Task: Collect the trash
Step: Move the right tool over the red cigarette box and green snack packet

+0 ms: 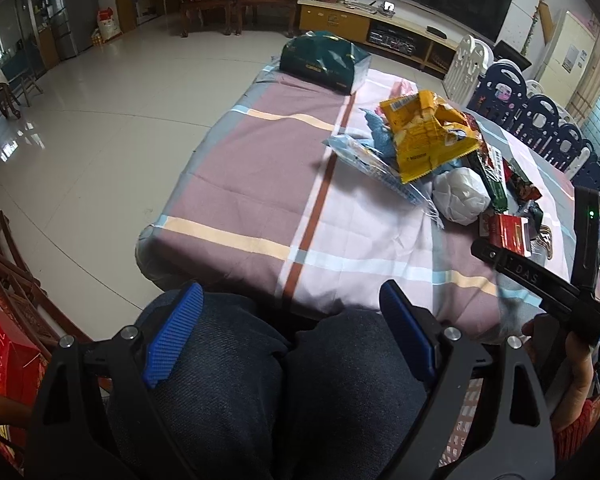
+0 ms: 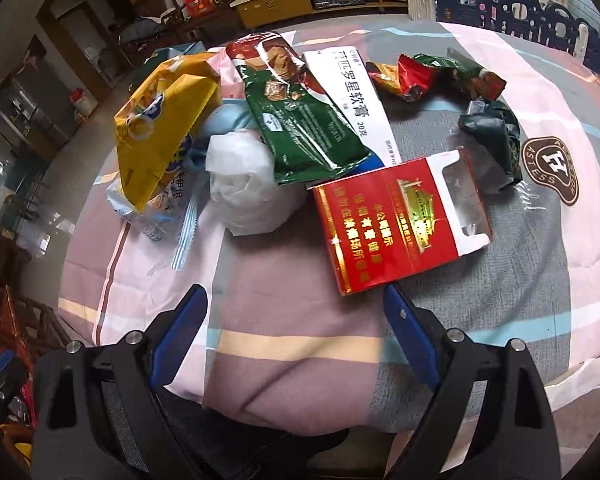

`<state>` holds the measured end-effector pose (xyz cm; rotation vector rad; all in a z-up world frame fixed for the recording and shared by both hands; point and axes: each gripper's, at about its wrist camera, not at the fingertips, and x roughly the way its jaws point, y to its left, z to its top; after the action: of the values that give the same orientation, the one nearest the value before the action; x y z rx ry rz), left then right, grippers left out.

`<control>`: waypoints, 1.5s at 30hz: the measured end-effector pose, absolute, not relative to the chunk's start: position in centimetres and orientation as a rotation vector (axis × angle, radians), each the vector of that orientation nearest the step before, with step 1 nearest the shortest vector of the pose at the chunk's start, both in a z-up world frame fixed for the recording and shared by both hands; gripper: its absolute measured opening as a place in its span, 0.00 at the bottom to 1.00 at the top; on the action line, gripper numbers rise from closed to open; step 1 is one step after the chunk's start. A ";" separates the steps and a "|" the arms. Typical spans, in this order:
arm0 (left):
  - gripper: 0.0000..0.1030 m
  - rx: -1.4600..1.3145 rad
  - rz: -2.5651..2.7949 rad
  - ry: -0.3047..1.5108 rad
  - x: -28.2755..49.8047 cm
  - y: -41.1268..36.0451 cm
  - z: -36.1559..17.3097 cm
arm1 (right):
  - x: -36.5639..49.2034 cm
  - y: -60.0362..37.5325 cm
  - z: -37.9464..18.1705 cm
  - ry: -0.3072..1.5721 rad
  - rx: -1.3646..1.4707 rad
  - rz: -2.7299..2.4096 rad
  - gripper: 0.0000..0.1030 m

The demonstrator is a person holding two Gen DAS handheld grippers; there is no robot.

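Observation:
A trash pile lies on the plaid-cloth table [image 2: 284, 344]: a red cigarette box [image 2: 396, 220], a yellow snack bag [image 2: 164, 128], a crumpled white plastic bag [image 2: 240, 184], a green wrapper [image 2: 300, 120], a white medicine box [image 2: 348, 92] and small crumpled wrappers [image 2: 420, 76]. My right gripper [image 2: 296, 296] stands open just short of the red box, with nothing between its blue pads. My left gripper [image 1: 292, 296] hangs open over the person's knees at the table's near edge, empty. The left wrist view shows the same pile [image 1: 428, 136] and the right gripper [image 1: 484, 250] beside the red box [image 1: 508, 232].
A teal gift bag [image 1: 324, 62] sits at the far end of the table. A white and navy play fence [image 1: 540, 120] runs along the right side. Wooden chairs and a red carton [image 1: 4, 344] stand left of the person. Tiled floor [image 1: 100, 140] stretches to the left.

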<state>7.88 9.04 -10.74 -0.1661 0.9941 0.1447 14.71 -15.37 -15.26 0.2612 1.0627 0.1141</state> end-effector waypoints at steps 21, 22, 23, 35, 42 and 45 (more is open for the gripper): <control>0.87 -0.177 0.143 1.009 7.9 9.3 -11.0 | 14.5 -14.3 -15.6 1.066 0.158 0.060 0.85; 0.87 -0.178 0.143 1.010 7.9 9.3 -11.0 | 14.6 -14.0 -15.7 1.069 0.157 0.066 0.85; 0.87 -0.180 0.144 1.009 7.9 9.3 -11.0 | 14.6 -13.7 -15.8 1.073 0.157 0.075 0.85; 0.87 -0.185 0.150 1.009 7.9 9.5 -11.2 | 14.5 -11.4 -16.0 1.091 0.128 0.135 0.85; 0.87 -0.190 0.154 1.013 8.0 9.7 -11.3 | 14.0 -13.7 -15.5 1.075 0.145 0.071 0.85; 0.87 -0.190 0.153 1.016 8.0 9.7 -11.3 | 13.7 -14.8 -15.2 1.053 0.137 0.027 0.85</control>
<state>7.95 9.67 -11.31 -0.1904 1.0161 0.1531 13.73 -14.75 -15.16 0.1373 1.0534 0.0273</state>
